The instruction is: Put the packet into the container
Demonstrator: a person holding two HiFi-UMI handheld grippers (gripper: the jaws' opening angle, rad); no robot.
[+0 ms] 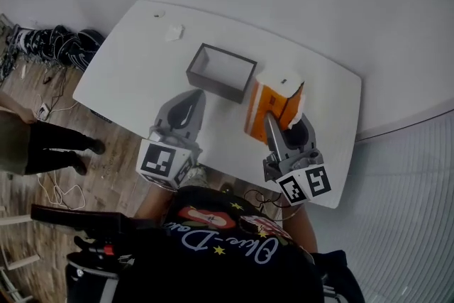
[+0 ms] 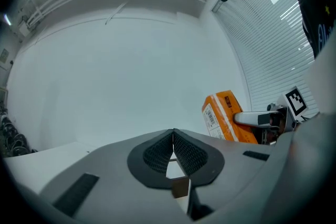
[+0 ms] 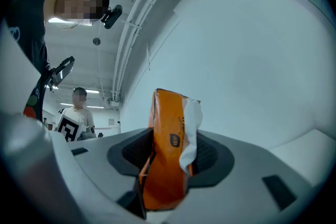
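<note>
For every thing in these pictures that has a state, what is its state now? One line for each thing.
Dark grey rectangular container: open on top, empty, standing on the white table.
Orange packet: upright, outside the container.
Right gripper: shut on the orange packet.
Left gripper: shut, holding nothing.

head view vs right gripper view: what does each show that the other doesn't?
Head view only: the grey open-topped container on the white table, just left of the packet and apart from it, plus cables on the floor.

Right gripper view only: the jaws pressed on both faces of the packet, and a person standing in the background.

Both: the orange packet held upright in the right gripper, not yet in the container.
</note>
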